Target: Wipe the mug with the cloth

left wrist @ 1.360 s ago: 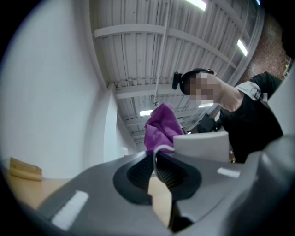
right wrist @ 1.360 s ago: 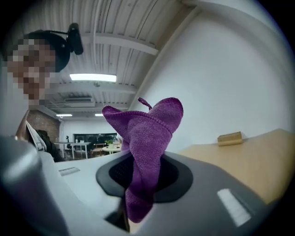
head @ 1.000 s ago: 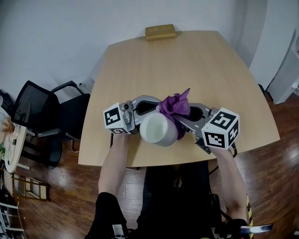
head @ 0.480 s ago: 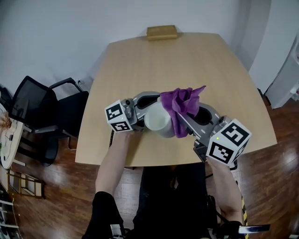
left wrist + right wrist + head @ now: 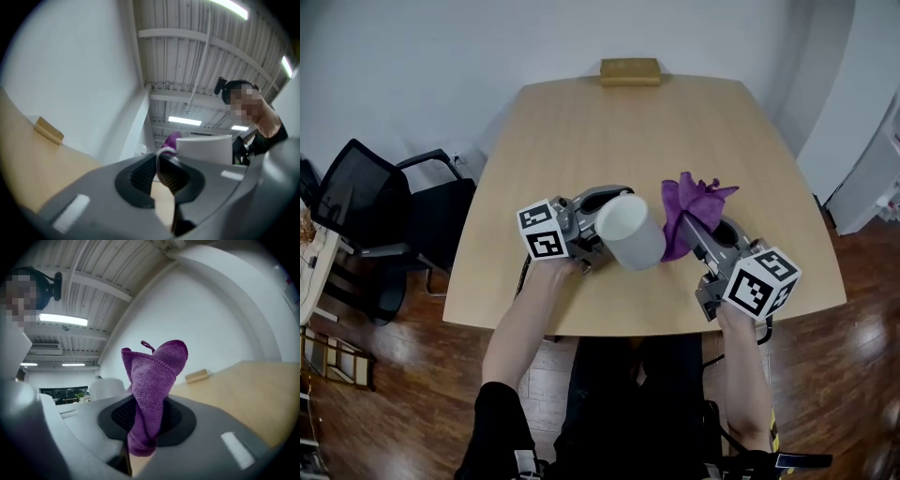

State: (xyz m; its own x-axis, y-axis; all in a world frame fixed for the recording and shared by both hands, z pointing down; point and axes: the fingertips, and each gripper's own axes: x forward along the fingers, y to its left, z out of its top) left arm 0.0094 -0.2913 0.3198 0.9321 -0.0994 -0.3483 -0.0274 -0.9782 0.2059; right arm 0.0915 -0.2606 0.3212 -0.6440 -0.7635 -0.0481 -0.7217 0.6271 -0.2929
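My left gripper [image 5: 602, 208] holds the white mug [image 5: 630, 232] tilted above the table; its thin handle [image 5: 161, 152] is pinched between the jaws, with the mug body [image 5: 204, 147] just beyond. My right gripper [image 5: 686, 228] is shut on the purple cloth [image 5: 689, 208], which sticks up in a bunch to the right of the mug with a small gap between them. In the right gripper view the cloth [image 5: 152, 380] rises from between the jaws and a short end hangs below them.
The light wooden table [image 5: 581, 122] carries a small wooden block [image 5: 630, 71] at its far edge. A black chair [image 5: 384, 220] stands on the floor to the left. A white wall lies behind the table.
The right gripper has drawn the cloth off the mug and to the right, so the two are now apart. The left gripper has shifted slightly forward and turned the mug.
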